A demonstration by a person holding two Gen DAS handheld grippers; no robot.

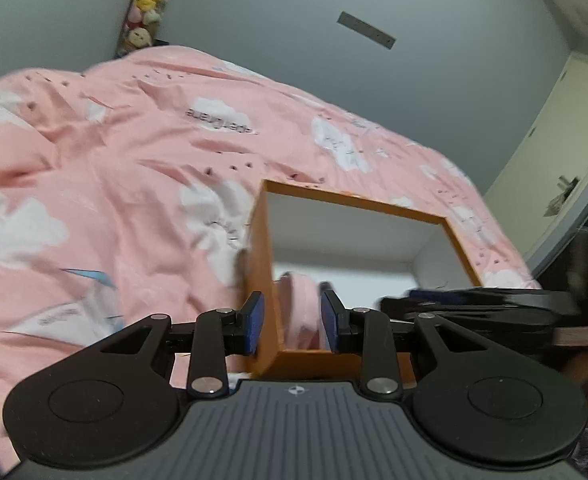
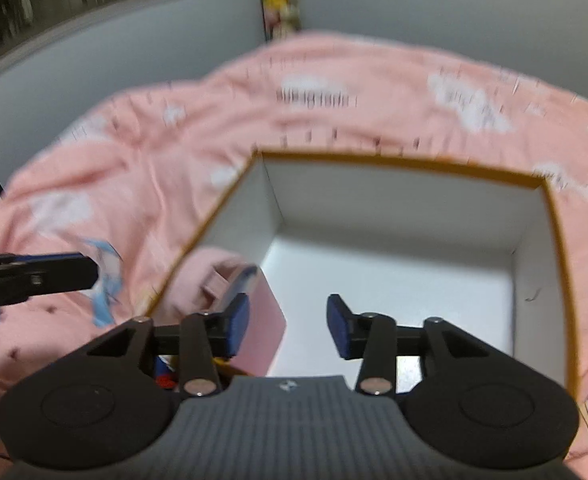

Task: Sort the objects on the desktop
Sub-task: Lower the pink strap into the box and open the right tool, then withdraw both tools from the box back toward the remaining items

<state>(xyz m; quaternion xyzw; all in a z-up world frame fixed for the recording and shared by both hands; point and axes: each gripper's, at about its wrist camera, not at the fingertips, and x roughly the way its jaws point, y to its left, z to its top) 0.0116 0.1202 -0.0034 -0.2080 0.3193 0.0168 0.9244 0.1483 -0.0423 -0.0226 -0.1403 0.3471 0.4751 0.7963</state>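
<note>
On the pink bed you've got one orange box (image 2: 560, 240), one pink pouch (image 2: 222, 280) inside; right tool (image 2: 288, 326) open and empty, left tool (image 1: 292, 322) straddling the box wall, grip unclear.

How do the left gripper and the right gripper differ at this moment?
The left gripper has a wall of the orange box between its fingers; the right gripper has nothing between its fingers. The left gripper's gap is narrower; the right gripper stands wider open. The left gripper sits at the box's corner; the right gripper hangs over the box's white inside, beside the pink item. Both have black arms with blue pads.
</note>
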